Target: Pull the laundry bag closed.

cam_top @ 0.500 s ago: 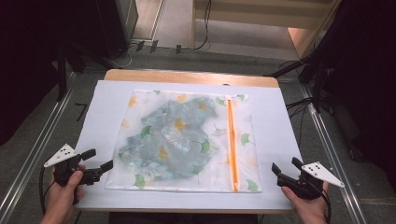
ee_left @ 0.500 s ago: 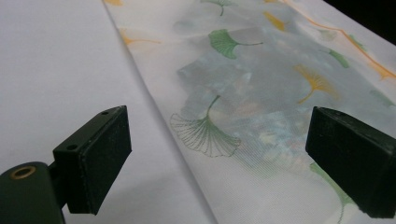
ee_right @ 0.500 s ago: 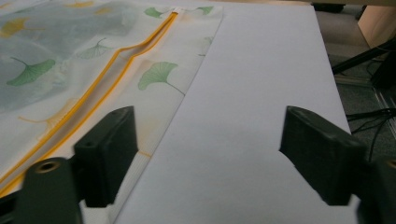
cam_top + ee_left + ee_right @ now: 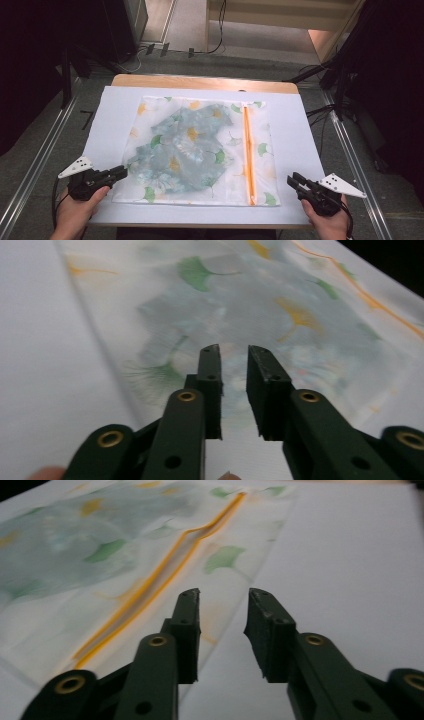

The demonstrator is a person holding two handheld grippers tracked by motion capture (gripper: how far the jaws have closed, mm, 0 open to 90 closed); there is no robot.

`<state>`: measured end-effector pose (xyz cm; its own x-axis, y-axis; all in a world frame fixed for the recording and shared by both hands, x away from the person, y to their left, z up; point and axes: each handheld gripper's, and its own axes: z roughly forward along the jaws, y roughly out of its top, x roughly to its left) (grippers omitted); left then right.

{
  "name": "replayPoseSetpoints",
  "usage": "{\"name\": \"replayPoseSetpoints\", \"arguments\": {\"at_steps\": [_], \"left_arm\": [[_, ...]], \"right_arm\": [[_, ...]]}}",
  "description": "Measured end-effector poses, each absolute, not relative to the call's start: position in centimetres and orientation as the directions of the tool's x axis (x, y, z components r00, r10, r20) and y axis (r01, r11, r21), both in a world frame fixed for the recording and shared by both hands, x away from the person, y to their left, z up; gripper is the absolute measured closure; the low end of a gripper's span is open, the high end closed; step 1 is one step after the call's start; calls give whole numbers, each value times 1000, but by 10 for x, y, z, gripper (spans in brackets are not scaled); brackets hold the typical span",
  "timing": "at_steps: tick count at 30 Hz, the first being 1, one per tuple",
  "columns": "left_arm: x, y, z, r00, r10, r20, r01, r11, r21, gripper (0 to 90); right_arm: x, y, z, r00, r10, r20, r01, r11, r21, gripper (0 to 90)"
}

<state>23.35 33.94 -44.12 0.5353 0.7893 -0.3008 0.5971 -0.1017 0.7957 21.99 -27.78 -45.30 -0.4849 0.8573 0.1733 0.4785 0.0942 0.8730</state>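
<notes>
Translucent ginkgo-print mesh bag [image 4: 197,150] with orange zipper [image 4: 247,152] lies flat mid-table; left gripper [image 4: 120,173] has edged onto its near-left corner since 0.5 s ago, suggesting a grasp. Left gripper view: jaws narrowly parted, empty. Right gripper view: right gripper [image 4: 222,605] parted, beside the bag's edge.

A wooden table [image 4: 200,82] is covered almost to its edges by a white sheet [image 4: 300,130] (a strip of bare wood is left along the far edge). Metal rails [image 4: 40,165] are seen on the grey floor [image 4: 185,25] along the left and right edges. Black cables [image 4: 215,50] are trailed beyond the far edge.
</notes>
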Motion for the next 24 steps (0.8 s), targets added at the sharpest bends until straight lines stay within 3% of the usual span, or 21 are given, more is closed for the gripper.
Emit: {"name": "replayPoseSetpoints", "arguments": {"at_steps": [3, 6, 24], "left_arm": [[235, 325, -440, 562, 772, -297, 605, -139, 784, 888], [236, 311, -439, 591, 758, -277, 595, -178, 784, 900], [246, 230, -445, 680, 681, -270, 589, -289, 755, 900]], "right_arm": [[219, -270, -453, -506, 850, 149, 478, 132, 869, 869], [218, -263, -451, -522, 839, 154, 481, 140, 865, 900], [213, -230, -453, -598, 790, 137, 499, 232, 835, 900]]}}
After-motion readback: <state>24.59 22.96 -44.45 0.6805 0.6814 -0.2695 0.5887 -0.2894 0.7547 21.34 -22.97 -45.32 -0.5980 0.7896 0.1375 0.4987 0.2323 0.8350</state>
